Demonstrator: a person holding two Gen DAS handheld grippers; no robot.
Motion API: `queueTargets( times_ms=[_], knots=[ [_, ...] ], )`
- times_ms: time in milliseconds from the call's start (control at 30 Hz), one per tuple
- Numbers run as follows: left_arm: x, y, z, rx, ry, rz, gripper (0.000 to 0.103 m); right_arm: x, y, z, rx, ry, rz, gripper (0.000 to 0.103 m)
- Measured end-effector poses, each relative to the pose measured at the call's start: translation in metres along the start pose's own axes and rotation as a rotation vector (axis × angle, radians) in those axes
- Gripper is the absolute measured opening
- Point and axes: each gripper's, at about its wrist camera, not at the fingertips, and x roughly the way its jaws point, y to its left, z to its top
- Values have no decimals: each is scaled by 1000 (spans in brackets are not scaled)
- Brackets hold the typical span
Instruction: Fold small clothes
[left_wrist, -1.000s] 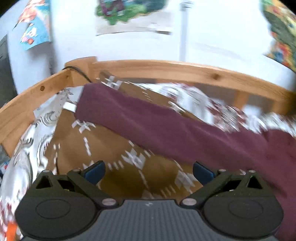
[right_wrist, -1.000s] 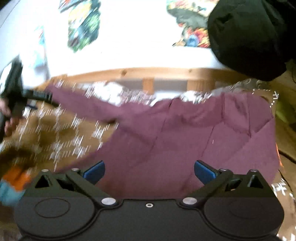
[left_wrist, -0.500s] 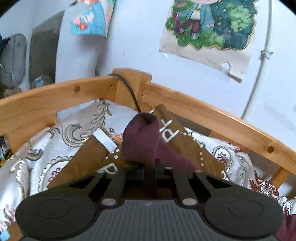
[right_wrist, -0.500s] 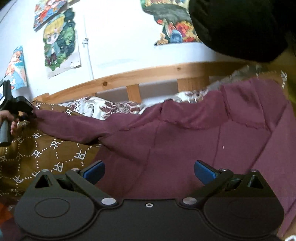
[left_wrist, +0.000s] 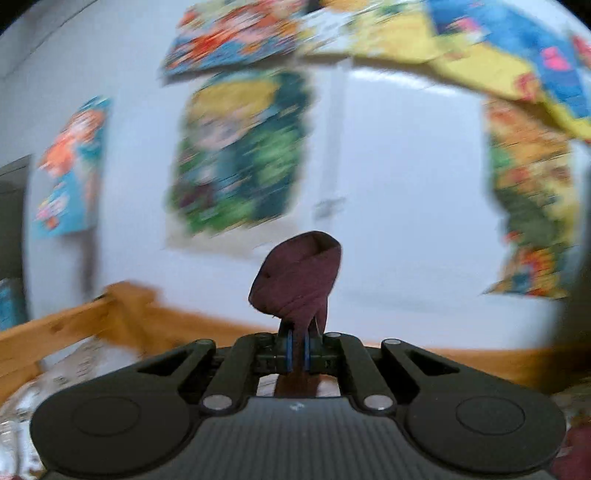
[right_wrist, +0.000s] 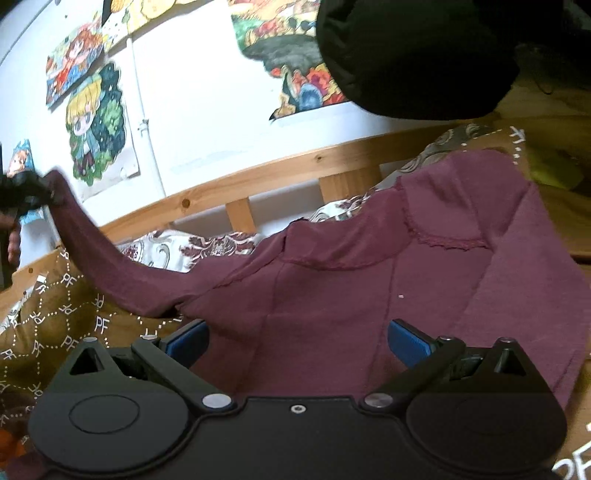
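A maroon long-sleeved top (right_wrist: 351, 288) lies spread on the bed, body toward the right. My left gripper (left_wrist: 298, 349) is shut on the cuff of its left sleeve (left_wrist: 297, 277) and holds it raised in the air. In the right wrist view that gripper (right_wrist: 26, 192) is at the far left with the sleeve (right_wrist: 110, 269) stretched up from the bed to it. My right gripper (right_wrist: 295, 339) is open and empty, its blue pads just above the lower body of the top.
A brown patterned blanket (right_wrist: 48, 317) covers the bed at the left. A wooden bed rail (right_wrist: 258, 177) runs along the back under a white wall with posters (right_wrist: 96, 125). A black bundle (right_wrist: 413, 55) hangs at the upper right.
My left gripper closed on the sleeve cuff and has lifted it up off the bed; its view is blurred by the motion. My right gripper has stayed open over the top's body.
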Motion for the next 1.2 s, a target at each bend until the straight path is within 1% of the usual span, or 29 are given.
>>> queueTargets(
  times_ms=[67, 133, 200, 300, 433, 500, 567, 667, 800, 867, 933, 1033, 1100, 1133, 1200],
  knots=[
    [-11, -30, 4, 21, -25, -85, 5, -3, -9, -1, 7, 0, -8, 102],
    [-23, -57, 2, 31, -28, -160, 5, -7, -18, 0, 17, -1, -20, 102],
    [-32, -86, -7, 44, 1, -247, 5, -13, -28, 3, 28, -16, -36, 102],
    [-45, -124, -29, 70, 53, -359, 5, -21, -41, 10, 40, -50, -54, 102],
    [-57, -165, -70, 105, 148, -469, 5, -34, -59, 14, 45, -83, -97, 102],
    [-62, -180, -88, 113, 192, -493, 5, -38, -69, 14, 57, -84, -122, 102],
    [-62, -190, -105, 96, 253, -519, 5, -41, -78, 15, 60, -87, -146, 102],
    [-65, -199, -124, 79, 322, -548, 5, -50, -88, 18, 57, -112, -187, 102],
    [-80, -201, -149, 122, 368, -596, 5, -60, -101, 23, 54, -153, -232, 102],
    [-86, -201, -158, 155, 382, -620, 5, -64, -106, 25, 63, -166, -245, 102],
    [-91, -200, -160, 178, 390, -636, 5, -66, -109, 25, 74, -173, -252, 102],
    [-93, -199, -164, 198, 426, -665, 5, -64, -108, 25, 76, -166, -254, 102],
    [-93, -198, -168, 215, 467, -694, 5, -60, -108, 24, 79, -150, -267, 102],
    [-93, -199, -171, 224, 484, -699, 6, -58, -107, 24, 79, -141, -276, 102],
    [-94, -198, -178, 238, 535, -732, 16, -55, -108, 23, 82, -129, -295, 102]
  ],
)
